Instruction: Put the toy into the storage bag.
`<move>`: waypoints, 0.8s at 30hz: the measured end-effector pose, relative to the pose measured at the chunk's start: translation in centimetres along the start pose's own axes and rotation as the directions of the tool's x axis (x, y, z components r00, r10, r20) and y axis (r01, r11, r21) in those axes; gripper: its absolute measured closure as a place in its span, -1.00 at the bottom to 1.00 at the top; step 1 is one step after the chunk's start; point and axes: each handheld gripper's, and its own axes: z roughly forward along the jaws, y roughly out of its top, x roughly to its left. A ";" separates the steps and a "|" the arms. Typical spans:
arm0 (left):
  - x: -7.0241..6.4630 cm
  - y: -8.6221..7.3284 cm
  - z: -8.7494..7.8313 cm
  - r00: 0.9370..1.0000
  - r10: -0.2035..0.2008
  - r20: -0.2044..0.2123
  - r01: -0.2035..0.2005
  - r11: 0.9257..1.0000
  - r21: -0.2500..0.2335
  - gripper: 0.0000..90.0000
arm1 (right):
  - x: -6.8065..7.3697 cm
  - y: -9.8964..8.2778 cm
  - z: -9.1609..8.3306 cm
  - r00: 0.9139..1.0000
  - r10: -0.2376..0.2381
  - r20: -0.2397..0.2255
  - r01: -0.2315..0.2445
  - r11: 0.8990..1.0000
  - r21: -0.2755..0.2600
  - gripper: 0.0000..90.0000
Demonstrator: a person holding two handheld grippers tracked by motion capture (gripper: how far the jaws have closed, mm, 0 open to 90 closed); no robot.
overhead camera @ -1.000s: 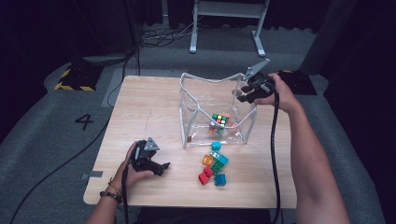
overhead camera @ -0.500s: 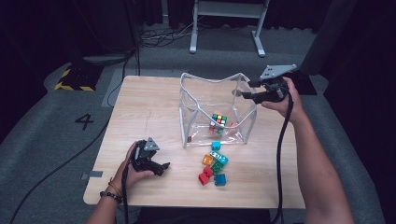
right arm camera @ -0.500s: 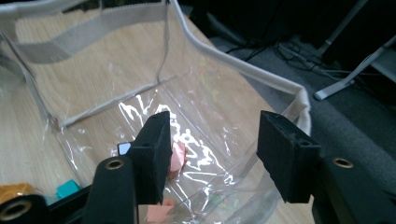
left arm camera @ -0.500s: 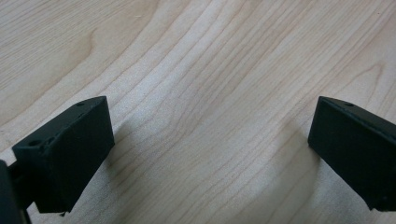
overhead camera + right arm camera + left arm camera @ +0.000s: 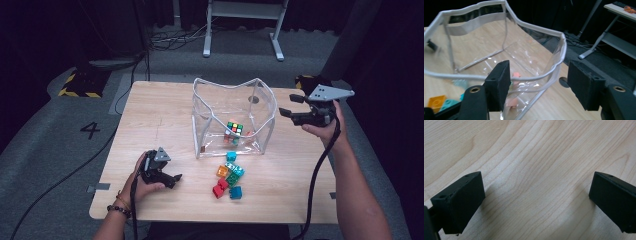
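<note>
Clear bag left of right gripper, apart

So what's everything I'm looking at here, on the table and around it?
Table: one, light wood, centre.
Clear bag: one, transparent with pale trim, standing open mid-table.
Puzzle cube: one, multicoloured, inside the bag.
Loose blocks: about six; teal, orange, green, red, blue; on the table in front of the bag.
Floor number 4: one, black, left of the table.
Hazard tape: yellow-black, far left on the floor.
Metal stand: one, grey, behind the table.
Left gripper: black, open, resting on the table near its front left.
Right gripper: black, open, held in the air right of the bag.
</note>
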 end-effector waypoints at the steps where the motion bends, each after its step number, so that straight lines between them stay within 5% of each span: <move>1: 0.0 0.0 0.0 1.000 0.000 0.000 0.000 1.000 0.000 -0.99 | 0.3 -0.5 -0.2 1.000 -0.002 -0.002 0.002 1.000 -0.005 -0.21; 5: 0.0 0.0 0.0 1.000 0.000 0.000 0.000 1.000 0.000 -0.99 | 2.1 -2.8 -0.8 1.000 -0.024 -0.014 0.024 1.000 -0.003 -0.22; 14: 0.0 0.0 0.0 1.000 -0.001 0.001 0.001 1.000 0.000 -0.99 | 5.5 -8.0 -0.9 0.997 0.016 -0.076 -0.015 1.000 0.017 -0.15; 18: 0.0 0.0 0.0 1.000 -0.001 0.000 0.001 1.000 0.000 -0.99 | 7.9 -10.0 0.3 0.990 0.034 -0.138 -0.031 0.999 0.028 -0.10; 24: 0.0 0.0 0.0 1.000 -0.001 -0.001 0.001 1.000 0.000 -0.99 | 11.1 -11.5 3.6 0.978 0.004 -0.210 0.014 0.997 0.080 0.01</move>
